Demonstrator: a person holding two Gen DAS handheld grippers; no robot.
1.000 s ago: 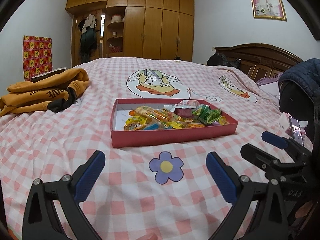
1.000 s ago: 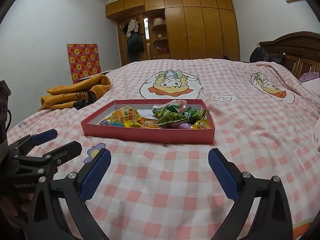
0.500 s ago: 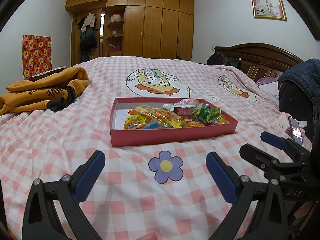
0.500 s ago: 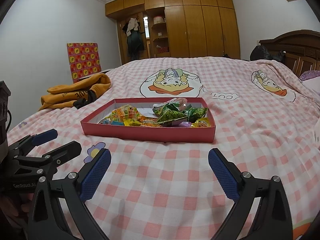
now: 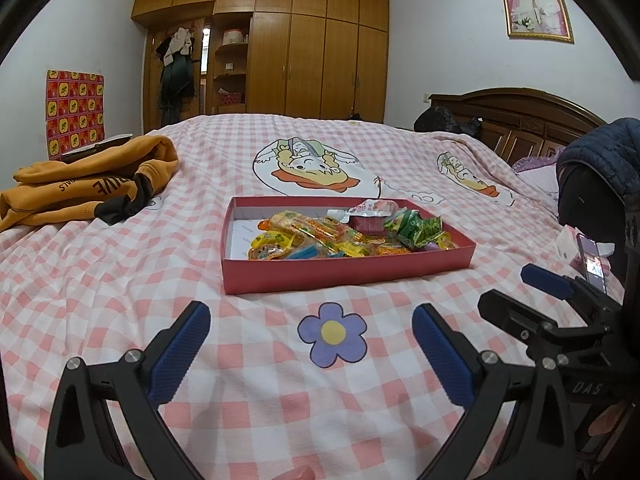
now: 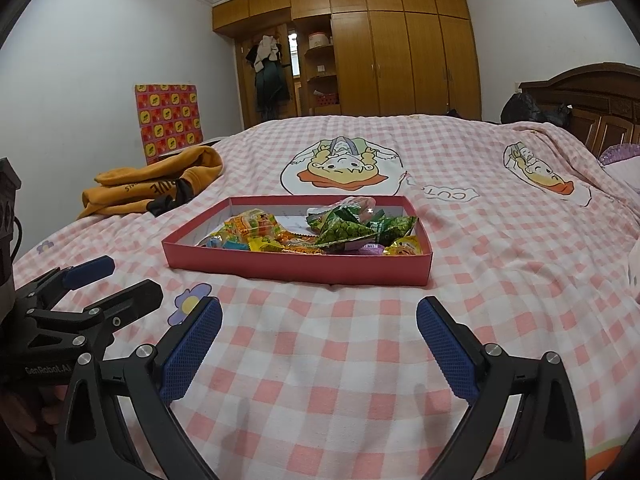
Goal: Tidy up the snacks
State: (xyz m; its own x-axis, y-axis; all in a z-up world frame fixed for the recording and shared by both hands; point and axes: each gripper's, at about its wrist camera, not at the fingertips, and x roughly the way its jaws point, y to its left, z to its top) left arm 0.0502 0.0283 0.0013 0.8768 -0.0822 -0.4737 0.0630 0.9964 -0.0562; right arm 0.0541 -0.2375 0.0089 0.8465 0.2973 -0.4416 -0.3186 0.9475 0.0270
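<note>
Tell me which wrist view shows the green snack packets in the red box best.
The right wrist view: the green snack packets lie near that camera's side of the red box, printed faces visible. The left wrist view shows them at the box's far right, smaller and partly behind other wrappers.

A shallow box (image 5: 348, 270) sits on the bedspread (image 5: 248, 360) near the middle of the bed, holding a heap of snack packets (image 5: 320, 236) — most of them toward its right end, with bare floor at its left. A folded sweatshirt (image 5: 80, 184) lies well apart to the left of the box. Before the box, nearer the cameras, comes a printed flower (image 5: 332, 334); behind it, a cartoon print (image 5: 308, 168). The left gripper (image 5: 312, 356) and right gripper (image 6: 320, 344) hover side by side in front of the box, jaws spread wide. The wardrobe (image 5: 300, 52) stands behind the bed, the headboard (image 5: 516, 120) to the right.
</note>
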